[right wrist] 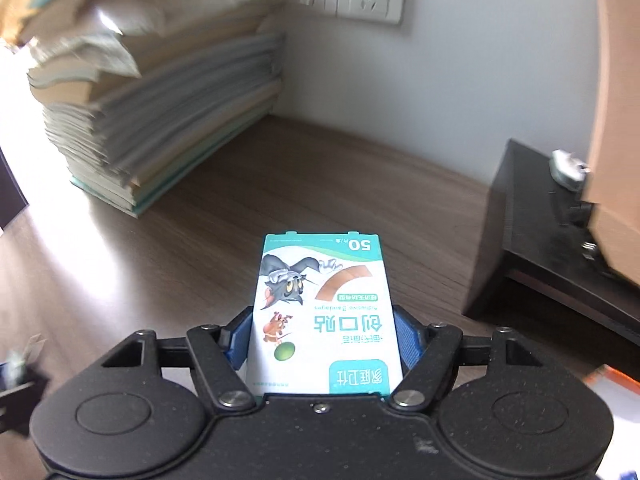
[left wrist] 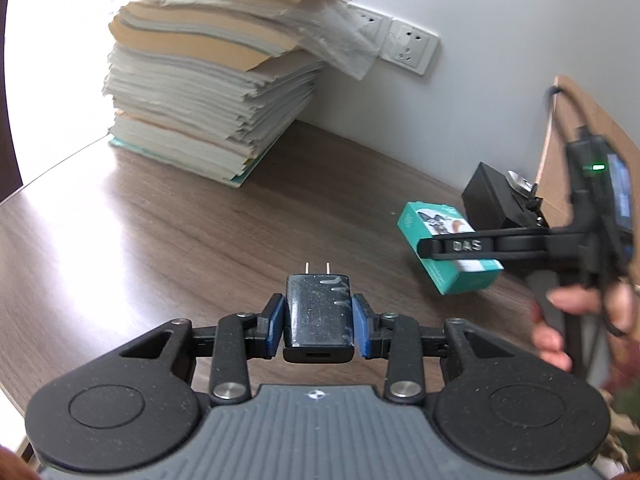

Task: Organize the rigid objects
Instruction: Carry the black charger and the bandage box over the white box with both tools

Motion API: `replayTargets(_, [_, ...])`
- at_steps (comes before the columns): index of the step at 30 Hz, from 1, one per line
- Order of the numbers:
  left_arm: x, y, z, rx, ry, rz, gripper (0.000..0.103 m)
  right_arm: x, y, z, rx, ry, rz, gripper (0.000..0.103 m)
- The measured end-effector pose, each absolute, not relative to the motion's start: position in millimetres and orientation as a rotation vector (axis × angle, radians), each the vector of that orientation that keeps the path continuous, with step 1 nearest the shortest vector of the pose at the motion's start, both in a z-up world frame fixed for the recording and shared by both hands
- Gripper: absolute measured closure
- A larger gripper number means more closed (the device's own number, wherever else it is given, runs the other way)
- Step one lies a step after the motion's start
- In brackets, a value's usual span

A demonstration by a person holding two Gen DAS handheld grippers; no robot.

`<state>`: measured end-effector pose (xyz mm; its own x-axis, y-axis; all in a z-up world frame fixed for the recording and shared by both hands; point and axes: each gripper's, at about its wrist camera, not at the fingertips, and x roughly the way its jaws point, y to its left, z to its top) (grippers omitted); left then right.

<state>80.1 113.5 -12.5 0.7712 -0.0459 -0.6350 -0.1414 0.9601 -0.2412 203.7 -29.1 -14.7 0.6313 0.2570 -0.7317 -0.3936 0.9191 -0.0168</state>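
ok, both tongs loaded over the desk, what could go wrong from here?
1. The right tongs hold the bandage box near one end; it is tilted in the left view and might slip.
2. The leaning paper stack could topple if bumped.
3. The black charger in the left tongs looks glossy and may twist.

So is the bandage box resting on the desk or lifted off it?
Lifted. The bandage box hangs clear above the desk, clamped between the right gripper pads.

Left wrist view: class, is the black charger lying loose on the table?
No, the left gripper clamps the charger between its blue pads.
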Motion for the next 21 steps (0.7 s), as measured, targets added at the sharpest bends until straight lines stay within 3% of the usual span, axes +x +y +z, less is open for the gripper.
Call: replayTargets(21, [34, -46, 29, -0.194, 0.671, -0.338, 0.067, 24, -201, 70, -0.022, 0.673, 0.027, 0.019])
